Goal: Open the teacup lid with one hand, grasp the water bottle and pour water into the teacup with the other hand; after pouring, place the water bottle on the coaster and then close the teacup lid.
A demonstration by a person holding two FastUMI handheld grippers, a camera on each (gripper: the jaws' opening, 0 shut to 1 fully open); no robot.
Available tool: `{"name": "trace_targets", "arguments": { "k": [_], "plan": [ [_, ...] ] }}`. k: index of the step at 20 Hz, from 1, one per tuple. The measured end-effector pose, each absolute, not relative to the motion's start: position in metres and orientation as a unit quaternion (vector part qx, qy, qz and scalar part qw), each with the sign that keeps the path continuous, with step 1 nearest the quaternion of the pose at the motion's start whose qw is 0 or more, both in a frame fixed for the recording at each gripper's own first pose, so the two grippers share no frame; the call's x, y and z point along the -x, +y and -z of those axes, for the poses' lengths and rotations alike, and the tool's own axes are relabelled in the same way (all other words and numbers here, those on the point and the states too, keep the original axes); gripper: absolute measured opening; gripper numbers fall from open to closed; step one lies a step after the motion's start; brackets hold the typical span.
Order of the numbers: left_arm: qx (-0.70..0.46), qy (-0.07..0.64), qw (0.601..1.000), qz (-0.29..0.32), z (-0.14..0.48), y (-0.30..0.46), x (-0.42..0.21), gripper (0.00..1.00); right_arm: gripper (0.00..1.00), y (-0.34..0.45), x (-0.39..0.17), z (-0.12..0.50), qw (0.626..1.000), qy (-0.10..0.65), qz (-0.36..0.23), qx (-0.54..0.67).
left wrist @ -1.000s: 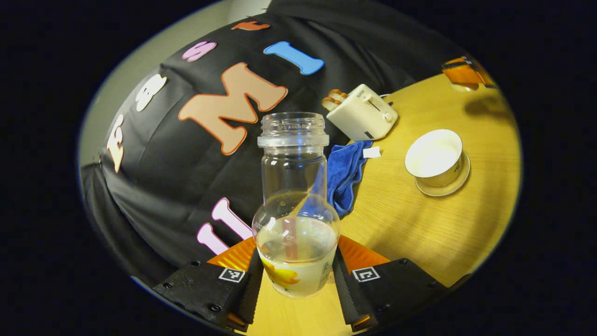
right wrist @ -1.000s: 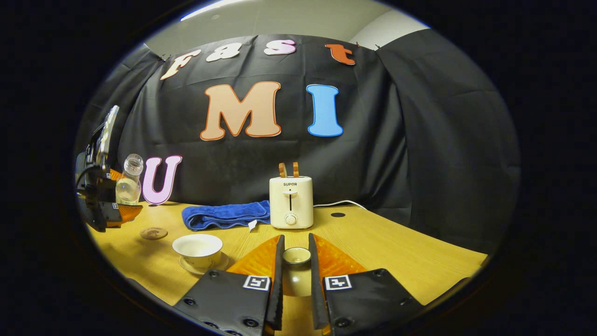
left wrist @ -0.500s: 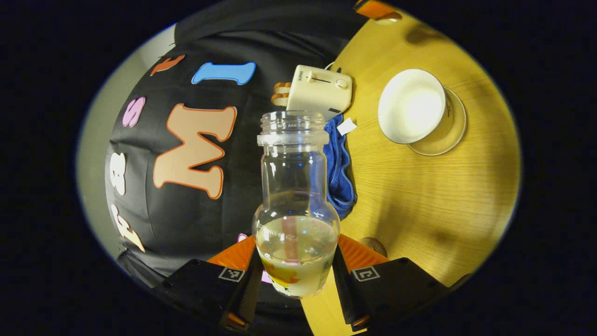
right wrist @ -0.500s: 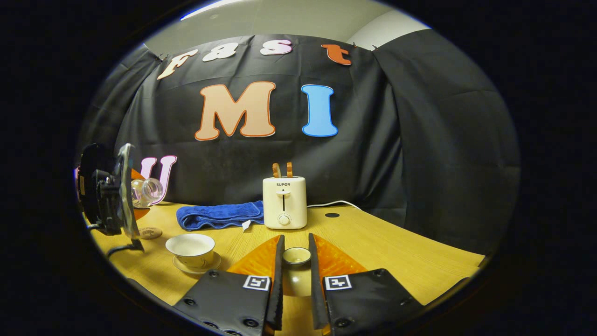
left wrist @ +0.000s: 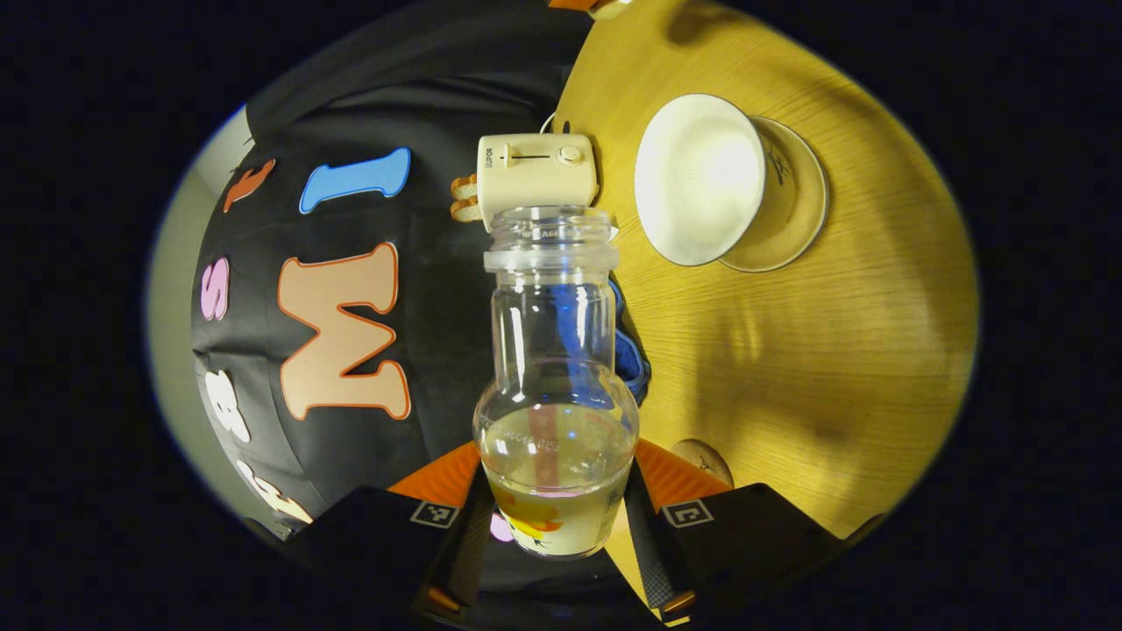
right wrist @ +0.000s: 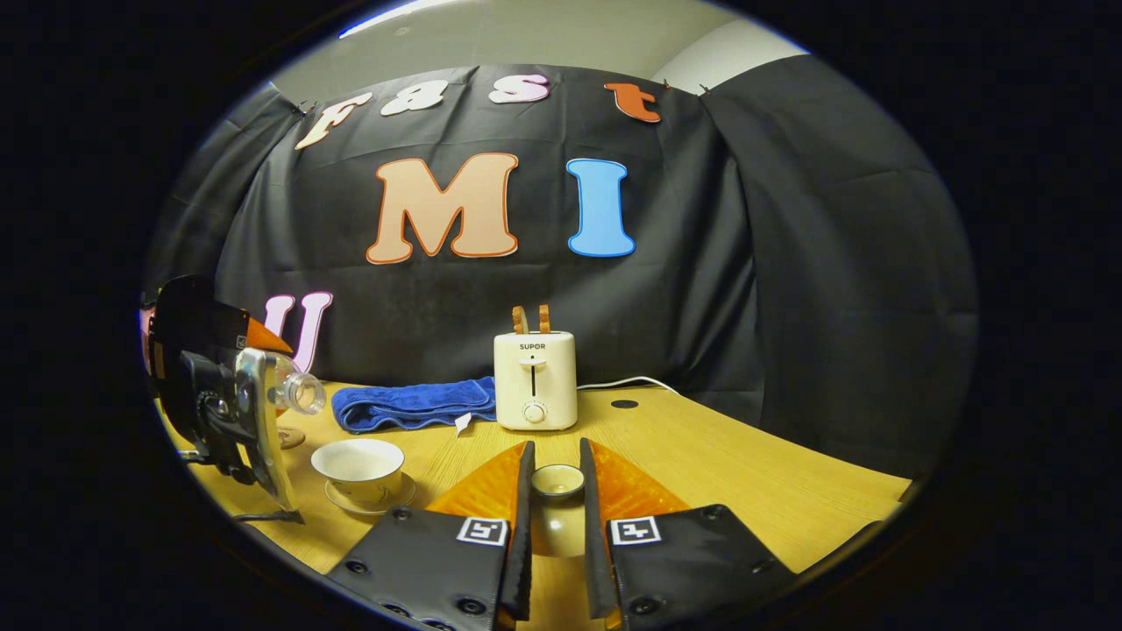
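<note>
Holding the water bottle (left wrist: pixel 556 386), part full and tipped sideways, the left hand-held gripper (left wrist: pixel 556 517) is above the open teacup (left wrist: pixel 699 178); the right hand-held gripper (right wrist: pixel 554 517) squeezes the lid (right wrist: pixel 557 480).

i see a staged recording booth: black cloth wall (right wrist: pixel 745 289) behind a wooden worktop (right wrist: pixel 719 473) carrying a toaster (right wrist: pixel 535 379) and blue towel (right wrist: pixel 412 405).
</note>
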State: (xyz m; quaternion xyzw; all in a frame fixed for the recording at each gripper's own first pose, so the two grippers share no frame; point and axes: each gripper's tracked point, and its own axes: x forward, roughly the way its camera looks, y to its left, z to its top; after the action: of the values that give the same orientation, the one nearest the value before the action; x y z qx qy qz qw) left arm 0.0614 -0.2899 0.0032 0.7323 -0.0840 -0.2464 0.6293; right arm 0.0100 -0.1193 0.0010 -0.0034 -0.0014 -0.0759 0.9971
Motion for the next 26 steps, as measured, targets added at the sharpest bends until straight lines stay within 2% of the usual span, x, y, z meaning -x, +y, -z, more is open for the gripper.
{"name": "trace_targets", "arguments": {
  "k": [6,11,12,16,17,26],
  "plan": [
    [-0.779,-0.091,0.575,0.234,-0.006,-0.287,-0.060,0.69,0.30,-0.119,-0.010,-0.001,0.997,-0.002,0.076,0.004],
    [-0.802,-0.090,0.546,0.226,-0.009,-0.286,-0.059,0.68,0.30,-0.120,-0.010,-0.001,0.997,-0.002,0.076,0.004],
    [-0.807,-0.089,0.539,0.223,-0.010,-0.285,-0.060,0.68,0.27,-0.120,-0.010,-0.001,0.997,-0.002,0.076,0.004],
    [-0.820,-0.100,0.522,0.214,-0.017,-0.290,-0.062,0.69,0.27,-0.119,-0.010,-0.001,0.997,-0.001,0.073,0.003],
    [-0.824,-0.104,0.515,0.211,-0.019,-0.289,-0.060,0.69,0.30,-0.119,-0.010,-0.001,0.997,-0.001,0.073,0.003],
    [-0.853,-0.129,0.469,0.190,-0.043,-0.294,-0.059,0.68,0.27,-0.119,-0.010,-0.001,0.997,-0.001,0.073,0.004]
  ]
}}
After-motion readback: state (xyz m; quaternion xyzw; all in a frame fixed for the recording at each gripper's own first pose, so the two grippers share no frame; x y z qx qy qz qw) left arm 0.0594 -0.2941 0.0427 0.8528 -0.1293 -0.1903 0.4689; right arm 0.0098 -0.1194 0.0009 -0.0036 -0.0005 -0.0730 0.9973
